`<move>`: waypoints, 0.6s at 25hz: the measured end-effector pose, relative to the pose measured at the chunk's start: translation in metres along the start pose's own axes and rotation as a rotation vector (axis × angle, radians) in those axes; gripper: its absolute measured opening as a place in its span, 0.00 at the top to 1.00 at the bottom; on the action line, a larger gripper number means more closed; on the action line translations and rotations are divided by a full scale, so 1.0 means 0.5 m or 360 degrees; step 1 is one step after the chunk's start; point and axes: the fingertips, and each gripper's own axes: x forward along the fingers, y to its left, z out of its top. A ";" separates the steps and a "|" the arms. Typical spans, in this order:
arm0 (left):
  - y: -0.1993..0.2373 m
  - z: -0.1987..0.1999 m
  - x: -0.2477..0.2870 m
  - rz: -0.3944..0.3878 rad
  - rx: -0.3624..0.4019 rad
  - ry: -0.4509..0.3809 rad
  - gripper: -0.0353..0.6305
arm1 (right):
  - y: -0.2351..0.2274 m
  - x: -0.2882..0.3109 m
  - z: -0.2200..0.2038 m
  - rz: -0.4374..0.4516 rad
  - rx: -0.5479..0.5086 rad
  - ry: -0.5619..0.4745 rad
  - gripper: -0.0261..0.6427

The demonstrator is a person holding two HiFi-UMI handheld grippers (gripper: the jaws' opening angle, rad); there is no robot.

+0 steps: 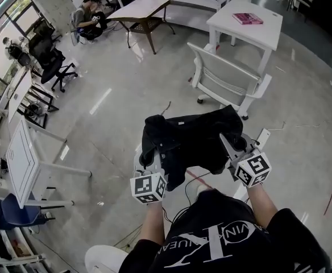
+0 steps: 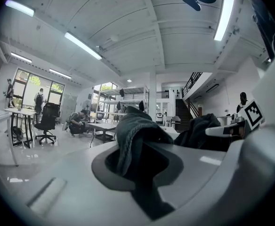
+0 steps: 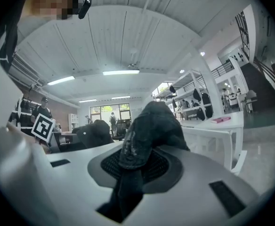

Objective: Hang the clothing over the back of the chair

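A black garment [image 1: 187,139] hangs in the air between my two grippers, spread out at chest height. My left gripper [image 1: 148,162] is shut on its left edge, where a fold of dark cloth [image 2: 133,135] bulges out of the jaws. My right gripper [image 1: 235,145] is shut on the right edge, with dark denim-like cloth [image 3: 149,126] pinched between the jaws. A white chair [image 1: 225,83] on castors stands ahead of the garment, its backrest towards me, in front of a white table [image 1: 247,21].
A pink book [image 1: 247,18] lies on the white table. A black office chair [image 1: 51,58] and a crouching person [image 1: 89,20] are at the far left. White desks [image 1: 24,158] stand at my left. A cable [image 1: 183,209] runs over the grey floor.
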 end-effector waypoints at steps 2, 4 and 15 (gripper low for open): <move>0.016 0.010 0.017 -0.0005 0.0007 -0.0021 0.87 | -0.001 0.017 0.011 -0.0004 -0.0015 -0.0014 0.82; 0.031 0.024 0.037 -0.0012 0.0026 -0.0045 0.87 | -0.005 0.034 0.025 -0.0008 -0.0040 -0.0036 0.82; 0.038 0.093 0.185 -0.0116 0.0069 -0.0104 0.87 | -0.066 0.084 0.085 -0.0113 -0.0139 -0.0103 0.82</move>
